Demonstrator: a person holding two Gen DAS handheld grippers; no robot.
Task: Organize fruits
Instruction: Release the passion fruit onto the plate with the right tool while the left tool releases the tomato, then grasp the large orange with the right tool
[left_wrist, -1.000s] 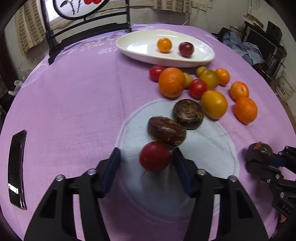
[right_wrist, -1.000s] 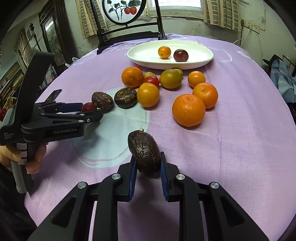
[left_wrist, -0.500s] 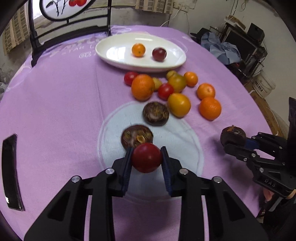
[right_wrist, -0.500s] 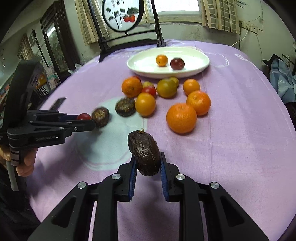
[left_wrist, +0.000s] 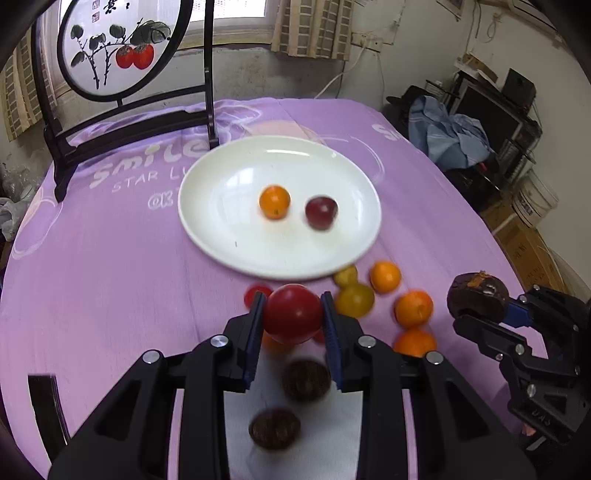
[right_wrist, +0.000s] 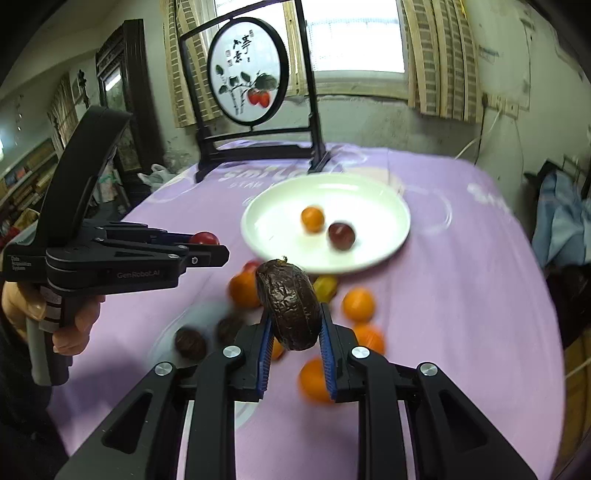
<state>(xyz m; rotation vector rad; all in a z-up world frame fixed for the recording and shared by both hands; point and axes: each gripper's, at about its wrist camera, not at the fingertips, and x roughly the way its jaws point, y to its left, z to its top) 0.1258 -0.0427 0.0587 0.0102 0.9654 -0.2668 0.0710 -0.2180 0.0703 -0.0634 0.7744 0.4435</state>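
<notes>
Fruit fills both grippers, and both are held up above the purple tablecloth (left_wrist: 110, 258). The left gripper (left_wrist: 293, 314) is clamped on a round red tomato (left_wrist: 293, 313), its blue pads pressed to the tomato's left and right sides; the tomato is near spherical, so no long axis shows. In the left wrist view it sits just short of the near rim of the white plate (left_wrist: 221, 236).

The right gripper (right_wrist: 294, 334) pinches a dark wrinkled passion fruit (right_wrist: 290, 304) across its narrow faces. The fruit is oval, its long axis rising and leaning up toward the left, with a small dry stem tip at the upper end. It hangs before the plate's near edge in the right wrist view.

On the plate lie a small orange (left_wrist: 274, 202) and a dark red plum (left_wrist: 321, 212), close but apart. Loose on the cloth nearer the grippers are more oranges (left_wrist: 413, 308), a yellow-green fruit (left_wrist: 354, 300) and two dark passion fruits (left_wrist: 306, 380), blurred. A framed round painting (right_wrist: 246, 79) stands behind the plate.
</notes>
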